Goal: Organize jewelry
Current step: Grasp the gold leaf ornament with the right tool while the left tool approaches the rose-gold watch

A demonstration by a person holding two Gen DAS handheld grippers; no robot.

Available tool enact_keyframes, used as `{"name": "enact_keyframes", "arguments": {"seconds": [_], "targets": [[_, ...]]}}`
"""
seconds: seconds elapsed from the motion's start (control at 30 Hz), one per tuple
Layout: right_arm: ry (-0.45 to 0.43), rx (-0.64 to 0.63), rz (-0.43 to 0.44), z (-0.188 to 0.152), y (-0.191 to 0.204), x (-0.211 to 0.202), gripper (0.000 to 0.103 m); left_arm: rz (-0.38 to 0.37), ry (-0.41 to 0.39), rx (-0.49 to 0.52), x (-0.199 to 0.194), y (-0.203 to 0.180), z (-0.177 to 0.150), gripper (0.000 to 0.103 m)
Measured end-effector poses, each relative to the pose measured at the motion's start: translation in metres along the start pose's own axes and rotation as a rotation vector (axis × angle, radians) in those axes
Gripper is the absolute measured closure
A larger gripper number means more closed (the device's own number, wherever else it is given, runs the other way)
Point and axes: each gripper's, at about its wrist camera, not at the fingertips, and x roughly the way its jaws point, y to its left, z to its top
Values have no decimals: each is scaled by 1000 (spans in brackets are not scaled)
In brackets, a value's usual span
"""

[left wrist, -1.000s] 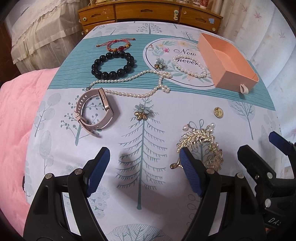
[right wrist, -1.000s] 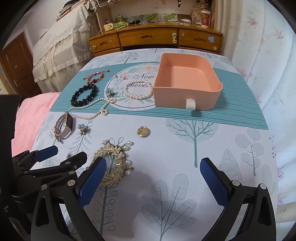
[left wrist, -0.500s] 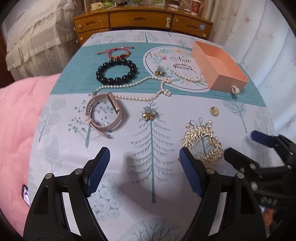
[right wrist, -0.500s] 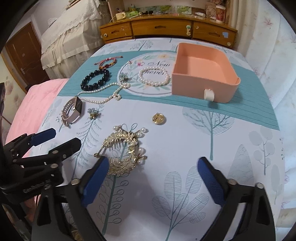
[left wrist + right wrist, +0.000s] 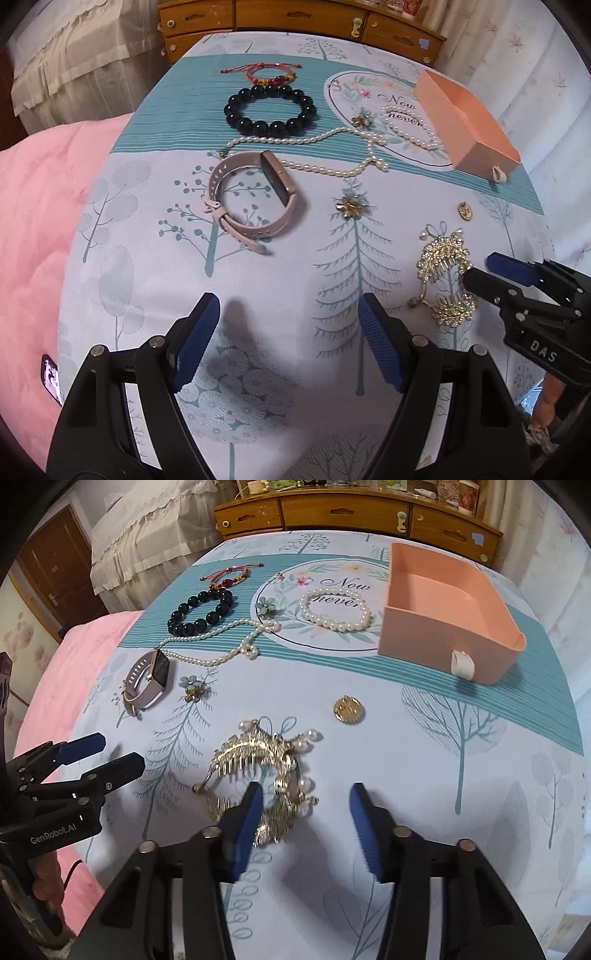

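Note:
A gold hair comb with pearls (image 5: 258, 764) lies on the tree-print cloth in front of my right gripper (image 5: 304, 823). Its jaws are closing, with the comb's near end just inside the left pad; the pads do not press it. In the left wrist view the comb (image 5: 443, 266) sits right beside that gripper (image 5: 487, 273). My left gripper (image 5: 288, 343) is open above bare cloth, nothing between its fingers. A pink watch (image 5: 251, 199) lies ahead of it. The open pink box (image 5: 443, 635) stands at the far right.
Farther back lie a black bead bracelet (image 5: 258, 127), a red cord bracelet (image 5: 266, 74), a pearl necklace (image 5: 295, 142), a pearl bracelet (image 5: 334, 626), two flower brooches (image 5: 349, 206) and a gold pendant (image 5: 349, 709). A pink blanket (image 5: 44, 221) borders the left; a wooden dresser (image 5: 332, 513) stands behind.
The right jaws have narrowed a lot and dropped closer over the comb. My left gripper, still open, has shifted left, away from the comb.

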Motion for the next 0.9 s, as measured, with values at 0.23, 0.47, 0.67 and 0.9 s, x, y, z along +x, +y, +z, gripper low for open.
{"name": "enact_keyframes", "arguments": {"seconds": [0.23,0.47,0.67,0.9], "targets": [[18,-44,-14,11,8,10,65,3,-2,-44,0,21,11,28],[18,-149,-73,12,26,15,84,-3,1,-95,-1,38,25,28],[-2,-175,-72,10,29,12,89,-5,2,-42,-1,23,32,28],[-40,-124,-42,13,18,1,89,-28,20,-50,2,18,56,50]]}}
